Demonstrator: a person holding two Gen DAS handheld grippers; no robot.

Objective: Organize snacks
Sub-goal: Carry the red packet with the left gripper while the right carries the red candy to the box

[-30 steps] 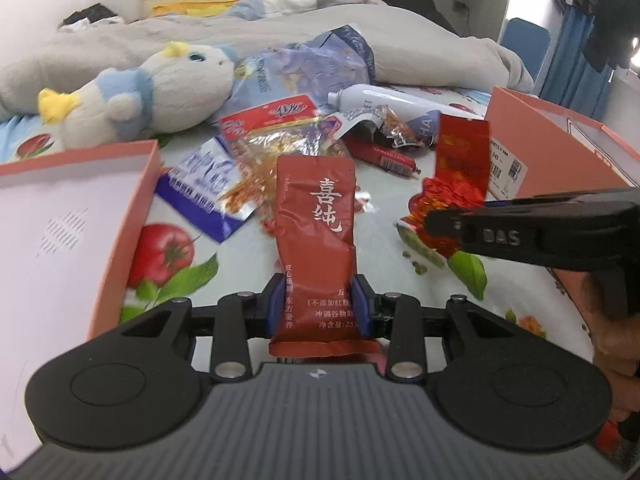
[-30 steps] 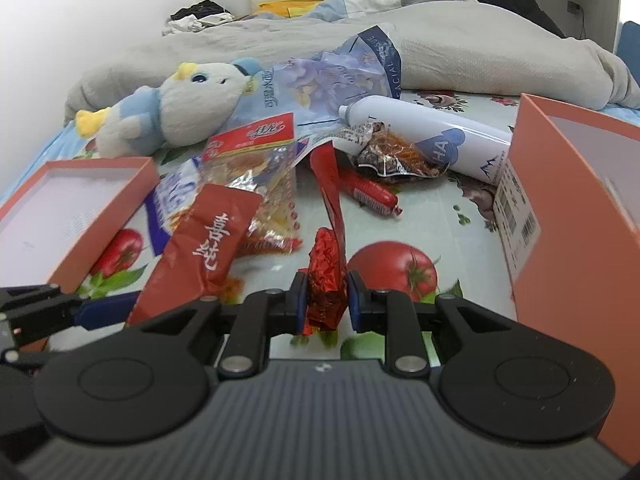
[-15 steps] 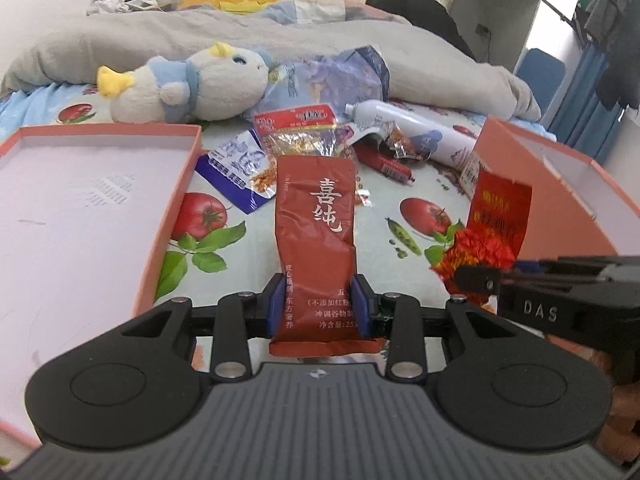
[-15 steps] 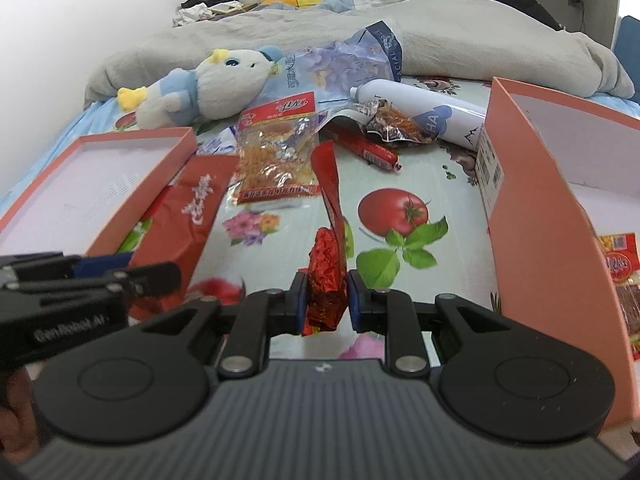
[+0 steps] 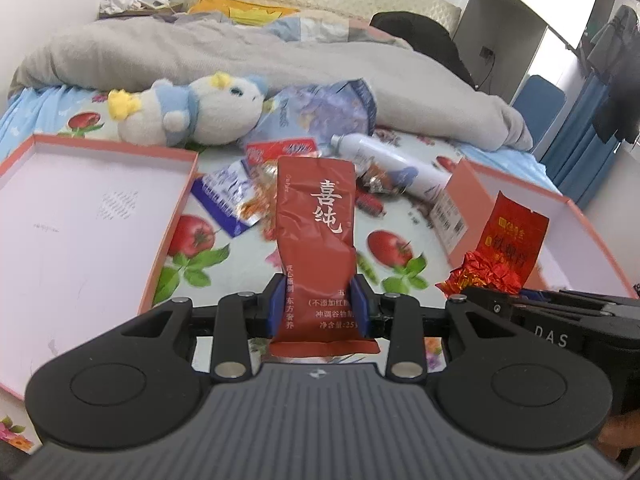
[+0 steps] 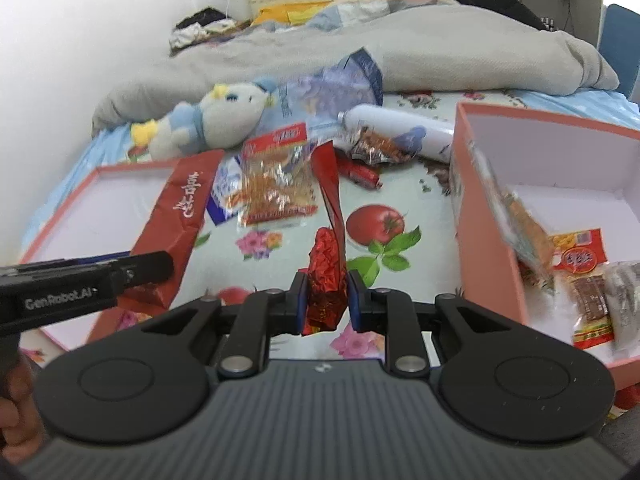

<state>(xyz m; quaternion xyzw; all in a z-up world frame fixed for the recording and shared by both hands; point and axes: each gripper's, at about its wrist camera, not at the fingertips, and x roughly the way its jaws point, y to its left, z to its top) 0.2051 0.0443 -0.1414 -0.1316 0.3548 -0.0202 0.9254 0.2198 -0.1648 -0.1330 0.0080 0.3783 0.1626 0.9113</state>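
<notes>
A red sachet (image 5: 316,240) is pinched by the left gripper (image 5: 319,307), a foil packet (image 6: 326,280) by the right gripper (image 6: 327,296), probably for boxing.

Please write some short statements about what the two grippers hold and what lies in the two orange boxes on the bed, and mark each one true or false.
1. The left gripper is shut on the long dark-red sachet with white Chinese characters. True.
2. The right gripper is open and holds nothing. False: it is shut on the crinkled shiny red foil packet.
3. The orange box on the right already holds several snack packets. True.
4. The shallow orange box on the left is full of snacks. False: its visible inside shows only white lining.
5. The white and blue plush toy lies inside the right box. False: it lies on the bed beyond the left box.
</notes>
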